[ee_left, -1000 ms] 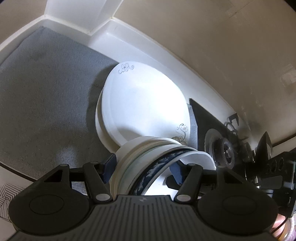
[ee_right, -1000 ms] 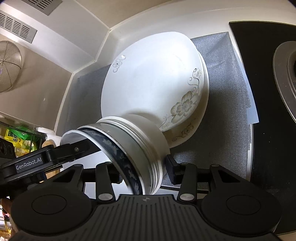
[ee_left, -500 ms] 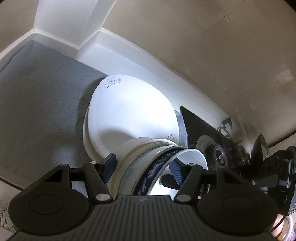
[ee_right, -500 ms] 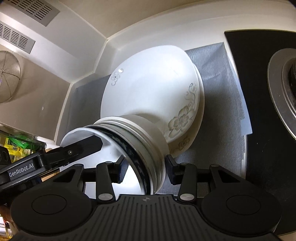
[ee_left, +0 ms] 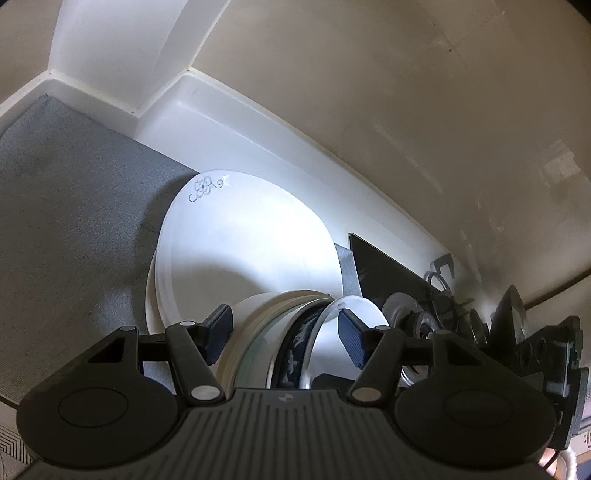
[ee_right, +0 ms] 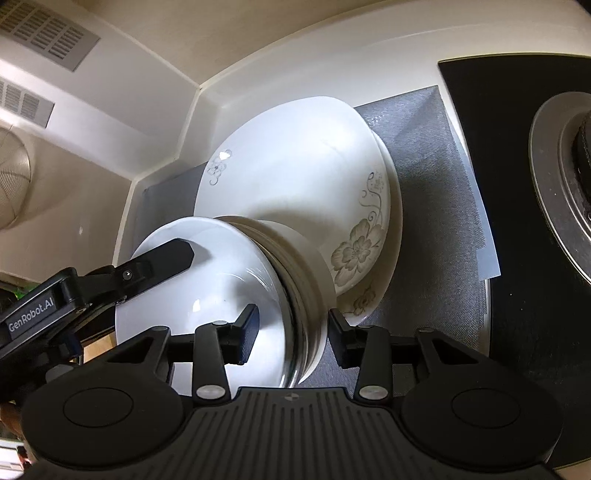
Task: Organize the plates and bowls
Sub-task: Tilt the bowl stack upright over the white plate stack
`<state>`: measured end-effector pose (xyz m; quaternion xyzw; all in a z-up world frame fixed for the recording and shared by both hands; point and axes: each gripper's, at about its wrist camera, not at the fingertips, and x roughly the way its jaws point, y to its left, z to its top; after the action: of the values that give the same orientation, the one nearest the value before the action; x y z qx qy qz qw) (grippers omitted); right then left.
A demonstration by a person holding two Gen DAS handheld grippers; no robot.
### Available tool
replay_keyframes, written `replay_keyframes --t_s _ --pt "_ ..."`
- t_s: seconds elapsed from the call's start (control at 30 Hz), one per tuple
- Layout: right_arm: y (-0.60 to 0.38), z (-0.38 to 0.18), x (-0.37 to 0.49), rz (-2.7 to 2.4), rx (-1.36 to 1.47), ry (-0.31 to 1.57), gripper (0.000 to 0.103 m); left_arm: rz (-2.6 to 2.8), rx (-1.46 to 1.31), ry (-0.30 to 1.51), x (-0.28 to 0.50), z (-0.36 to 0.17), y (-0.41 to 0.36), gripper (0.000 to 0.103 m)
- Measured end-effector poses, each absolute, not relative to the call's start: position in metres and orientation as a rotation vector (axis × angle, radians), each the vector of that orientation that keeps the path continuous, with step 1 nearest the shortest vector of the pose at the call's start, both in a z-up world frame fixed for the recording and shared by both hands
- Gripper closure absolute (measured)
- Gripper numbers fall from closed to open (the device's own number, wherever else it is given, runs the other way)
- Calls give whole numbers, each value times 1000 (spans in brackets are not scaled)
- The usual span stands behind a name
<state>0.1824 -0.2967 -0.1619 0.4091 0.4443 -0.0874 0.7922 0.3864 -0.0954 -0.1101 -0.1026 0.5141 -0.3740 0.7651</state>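
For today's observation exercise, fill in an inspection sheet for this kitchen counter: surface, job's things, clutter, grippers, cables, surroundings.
Surface: grey mat on a white counter.
Job's things: stack of bowls tilted on its side, over the floral plates lying stacked on the mat.
Clutter: nothing seen.
Grippers: left gripper clamps the bowl stack; right gripper straddles its rims, jaws closing.
Cables: nothing seen.
Surroundings: black stove top with burner beside the mat; wall vents; beige wall.

Grey mat (ee_right: 424,177) under stacked plates (ee_right: 295,173)
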Motion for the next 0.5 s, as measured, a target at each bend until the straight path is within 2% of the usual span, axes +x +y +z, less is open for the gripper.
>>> replay_keyframes --t_s 0.5 --pt "-301 -156 203 -199 882 997 61 -790 -255 1130 407 -115 -107 36"
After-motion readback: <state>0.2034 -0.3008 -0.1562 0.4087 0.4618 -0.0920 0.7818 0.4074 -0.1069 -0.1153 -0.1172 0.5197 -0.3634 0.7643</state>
